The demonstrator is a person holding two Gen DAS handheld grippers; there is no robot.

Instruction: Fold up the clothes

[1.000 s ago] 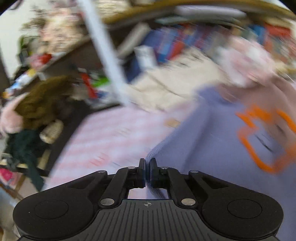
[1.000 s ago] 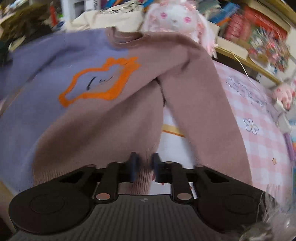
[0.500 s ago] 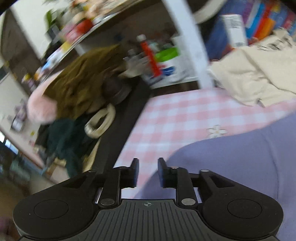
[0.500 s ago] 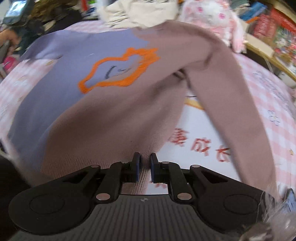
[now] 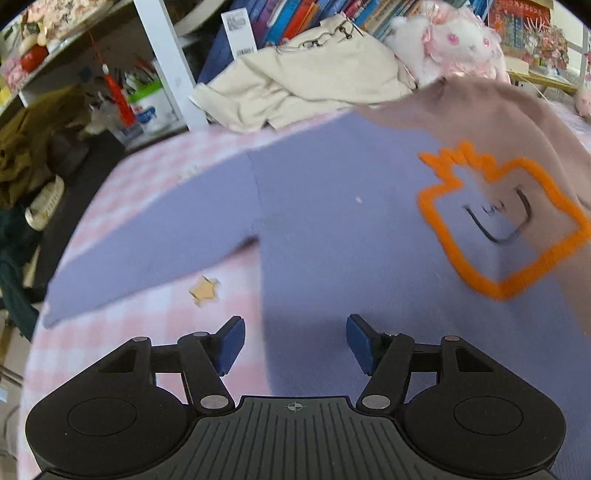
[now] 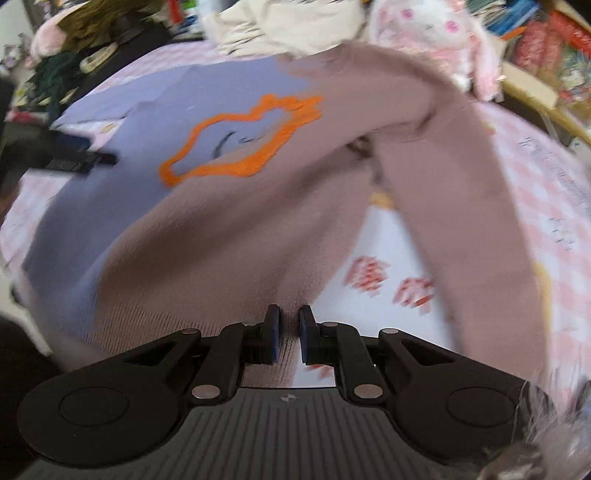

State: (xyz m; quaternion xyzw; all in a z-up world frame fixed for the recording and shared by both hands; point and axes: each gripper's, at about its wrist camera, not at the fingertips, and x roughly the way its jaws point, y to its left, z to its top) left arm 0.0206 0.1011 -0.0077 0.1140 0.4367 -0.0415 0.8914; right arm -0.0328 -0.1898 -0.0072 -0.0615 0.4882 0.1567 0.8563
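A two-tone sweater (image 5: 332, 206), lilac on one half and dusty pink on the other, with an orange outline figure (image 5: 498, 218), lies spread on the pink checked bedspread (image 5: 122, 206). My left gripper (image 5: 291, 341) is open and empty just above its lilac hem; the lilac sleeve (image 5: 147, 254) stretches to the left. In the right wrist view the sweater (image 6: 229, 236) is lifted at the pink hem, where my right gripper (image 6: 288, 332) is shut on the ribbed edge. The pink sleeve (image 6: 461, 206) hangs to the right. The left gripper (image 6: 74, 158) shows at the left.
A cream garment (image 5: 306, 81) and a white plush toy (image 5: 454, 40) lie at the far edge of the bed. Bookshelves (image 5: 295, 18) stand behind. A dark chair with clothes (image 5: 29, 155) is off the bed's left side. A small star print (image 5: 203, 290) marks the bedspread.
My left gripper let go of the lilac hem and opened wide; the lilac half now lies flat. My right gripper stays shut on the pink hem and has pulled it nearer.
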